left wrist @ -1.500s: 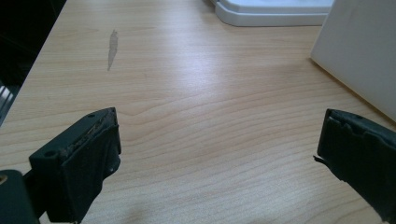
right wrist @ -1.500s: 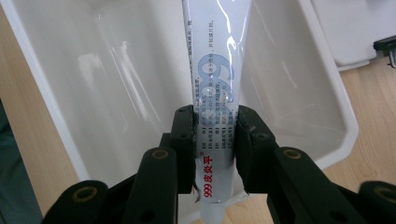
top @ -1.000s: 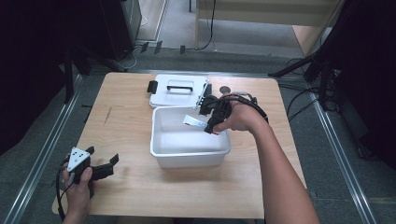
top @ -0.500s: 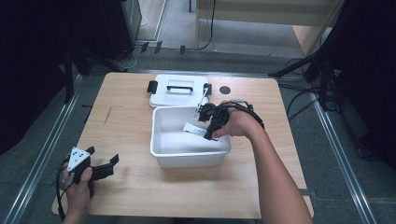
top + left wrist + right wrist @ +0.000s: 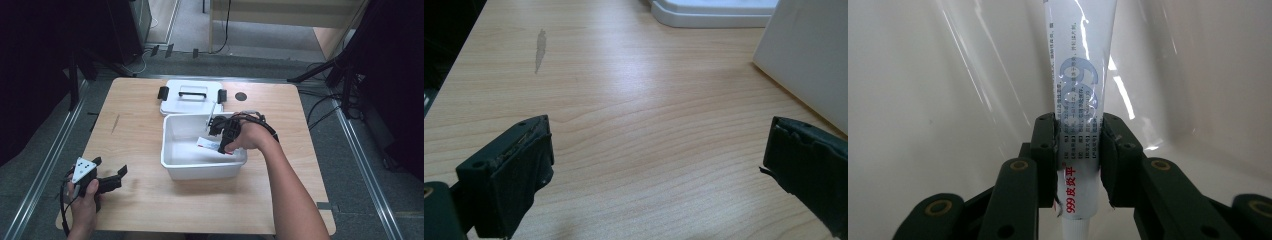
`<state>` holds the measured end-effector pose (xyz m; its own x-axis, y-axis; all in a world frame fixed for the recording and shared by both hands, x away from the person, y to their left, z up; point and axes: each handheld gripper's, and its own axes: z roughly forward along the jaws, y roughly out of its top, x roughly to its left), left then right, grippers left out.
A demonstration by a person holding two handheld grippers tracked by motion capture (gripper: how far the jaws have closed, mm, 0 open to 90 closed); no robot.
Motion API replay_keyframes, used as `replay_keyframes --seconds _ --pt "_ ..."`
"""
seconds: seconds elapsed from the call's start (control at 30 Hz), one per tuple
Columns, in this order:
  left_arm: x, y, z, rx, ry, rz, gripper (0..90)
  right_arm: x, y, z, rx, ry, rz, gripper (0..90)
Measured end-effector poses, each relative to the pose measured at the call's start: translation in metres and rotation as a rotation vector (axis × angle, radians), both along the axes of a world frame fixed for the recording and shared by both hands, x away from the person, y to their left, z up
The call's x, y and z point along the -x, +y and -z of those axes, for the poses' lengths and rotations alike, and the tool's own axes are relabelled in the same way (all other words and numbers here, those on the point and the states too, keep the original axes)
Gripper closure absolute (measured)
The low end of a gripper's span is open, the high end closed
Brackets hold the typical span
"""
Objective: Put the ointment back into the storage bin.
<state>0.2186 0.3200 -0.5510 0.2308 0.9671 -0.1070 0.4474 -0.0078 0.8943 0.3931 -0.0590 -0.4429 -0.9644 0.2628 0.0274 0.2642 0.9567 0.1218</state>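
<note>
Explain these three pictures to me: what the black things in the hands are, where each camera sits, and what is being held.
A person holds hand-operated tongs, one per hand. The high view looks down on a wooden table. On it stand a white bin and its lid. The other two cameras ride on the tongs themselves. The left tongs rest open above bare wood. The right tongs are inside the bin, shut on a white ointment tube.

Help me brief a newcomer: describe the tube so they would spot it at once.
On the wooden table stands an open white bin, in front of its lid. Inside it, the right tool grips a white tube with grey-blue and red print, the one item in the bin.
</note>
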Motion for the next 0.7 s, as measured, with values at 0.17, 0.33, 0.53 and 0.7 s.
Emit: replay_keyframes --seconds 0.17,0.33,0.53,0.7 --pt "0.000 0.000 0.000 -0.001 0.001 0.000 0.4 0.001 0.006 0.005 0.051 -0.011 -0.015 72.1" --pt "0.000 0.000 0.000 -0.004 0.003 0.003 0.4 0.003 0.012 0.009 0.096 -0.015 -0.020 72.2" --pt "0.000 0.000 0.000 -0.003 0.004 0.003 0.4 0.004 0.018 0.015 0.152 -0.014 -0.029 72.2" --pt "0.000 0.000 0.000 -0.003 0.006 0.005 0.4 0.004 0.021 0.018 0.177 -0.013 -0.029 72.0"
